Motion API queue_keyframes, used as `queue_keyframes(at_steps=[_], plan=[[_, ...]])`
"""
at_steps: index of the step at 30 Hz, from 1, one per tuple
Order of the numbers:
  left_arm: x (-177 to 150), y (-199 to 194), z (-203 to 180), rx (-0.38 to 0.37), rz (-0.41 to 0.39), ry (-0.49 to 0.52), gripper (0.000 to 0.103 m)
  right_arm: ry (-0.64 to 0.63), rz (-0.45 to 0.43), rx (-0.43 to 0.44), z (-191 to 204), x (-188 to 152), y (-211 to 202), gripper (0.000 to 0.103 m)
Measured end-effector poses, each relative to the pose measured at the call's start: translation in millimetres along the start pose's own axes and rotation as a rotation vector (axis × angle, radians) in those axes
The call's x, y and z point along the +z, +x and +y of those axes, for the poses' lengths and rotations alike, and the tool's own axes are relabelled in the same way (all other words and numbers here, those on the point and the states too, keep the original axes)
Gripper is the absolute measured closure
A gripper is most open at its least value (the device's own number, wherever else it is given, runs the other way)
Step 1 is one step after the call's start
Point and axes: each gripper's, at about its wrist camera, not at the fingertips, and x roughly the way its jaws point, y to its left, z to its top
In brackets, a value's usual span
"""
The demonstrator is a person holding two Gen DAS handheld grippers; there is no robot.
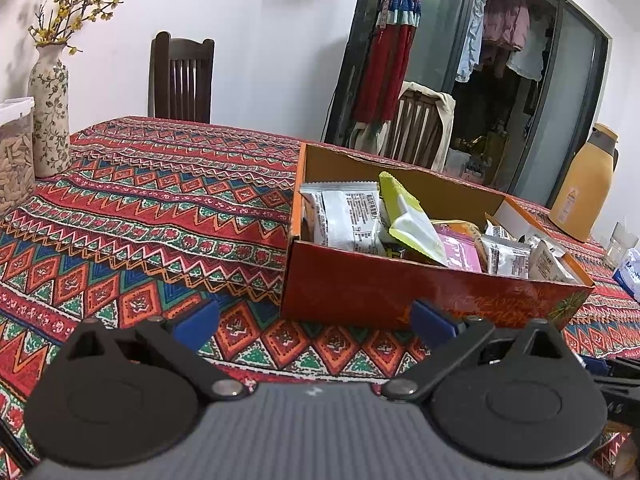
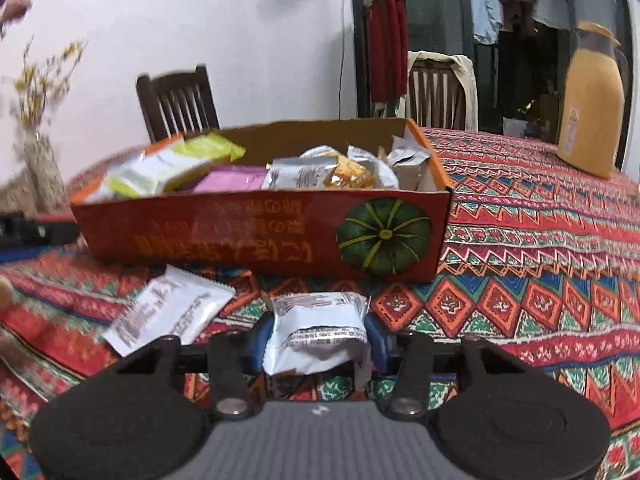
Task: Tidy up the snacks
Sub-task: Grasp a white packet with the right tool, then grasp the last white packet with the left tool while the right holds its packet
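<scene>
A red cardboard box (image 1: 360, 292) (image 2: 256, 232) with a pumpkin print stands on the patterned tablecloth, filled with several snack packets (image 1: 348, 220) (image 2: 304, 172) in silver, green and pink. My right gripper (image 2: 318, 336) is shut on a silver snack packet (image 2: 316, 328), just in front of the box's near wall; the blue pads press both its sides. A white snack packet (image 2: 172, 312) lies flat on the cloth to its left. My left gripper (image 1: 314, 320) stands open with nothing between its fingers, low over the cloth by the box's near left corner.
A floral vase (image 1: 50, 108) with yellow blossoms and a clear jar (image 1: 14, 152) stand at the table's far left. A yellow thermos jug (image 1: 584, 188) (image 2: 592, 108) stands at the far right, with a glass (image 1: 622, 242) near it. Two dark wooden chairs (image 1: 180, 76) are behind the table.
</scene>
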Motion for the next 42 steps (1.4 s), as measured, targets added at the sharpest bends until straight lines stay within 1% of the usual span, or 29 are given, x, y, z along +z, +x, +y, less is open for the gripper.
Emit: queue_keyframes(at_steps=[2,6,10,12,15,17,21,29,30,32,34,35,36,37,38,39,42], plan=[[-0.3,0.4,-1.4,0.003,0.001,0.007,0.0,0.027,-0.033,-0.003,-4.5,-1.1,-5.9,0.058],[-0.9,2.6,-4.6,0.016,0.005,0.022,0.0,0.03,-0.117,-0.017,-5.2,-2.8,-20.4,0.058],[-0.7,2.7,-8.7,0.026,0.012,0.043,0.0,0.043,-0.163,-0.009,-8.3,-3.4,-27.9,0.058],[-0.9,2.8,-16.7,0.03,0.028,0.08,0.0,0.041,-0.177,-0.002,-8.0,-2.8,-28.6,0.058],[-4.1,0.3,-34.9,0.012,0.057,0.148,0.0,0.045,-0.187,0.003,-8.3,-2.5,-29.9,0.058],[-7.5,-0.7,-50.2,-0.012,0.081,0.184,0.0,0.058,-0.186,0.002,-10.7,-2.5,-29.7,0.058],[-14.7,2.6,-81.2,-0.023,0.106,0.252,0.0,0.072,-0.2,0.005,-12.5,-3.6,-30.7,0.057],[-32.2,24.8,-125.2,0.009,0.183,0.335,0.0,0.081,-0.224,0.011,-12.1,-4.9,-33.8,0.057],[-34.2,27.2,-128.4,0.011,0.192,0.34,0.002,0.079,-0.228,0.013,-11.9,-5.1,-34.6,0.057],[-36.8,33.5,-134.5,0.013,0.211,0.347,0.009,0.08,-0.234,0.017,-12.3,-5.5,-35.5,0.057],[-37.5,39.2,-136.4,0.01,0.232,0.342,0.021,0.081,-0.237,0.021,-12.5,-5.6,-36.4,0.057],[-37.1,40.2,-135.9,0.001,0.232,0.328,0.022,0.081,-0.238,0.023,-12.7,-5.5,-36.4,0.057],[-36.5,41.1,-135.9,-0.006,0.235,0.319,0.028,0.082,-0.239,0.027,-12.8,-5.4,-36.6,0.057],[-36.0,41.2,-135.6,-0.018,0.238,0.309,0.038,0.083,-0.239,0.029,-13.0,-5.3,-36.6,0.057],[-35.4,40.3,-135.2,-0.038,0.243,0.296,0.045,0.084,-0.24,0.031,-13.3,-5.5,-37.0,0.057],[-35.0,38.2,-136.6,-0.042,0.242,0.293,0.053,0.084,-0.242,0.033,-13.7,-6.0,-37.8,0.057],[-37.6,34.2,-138.4,-0.044,0.234,0.288,0.056,0.082,-0.248,0.037,-13.5,-6.4,-39.0,0.057]])
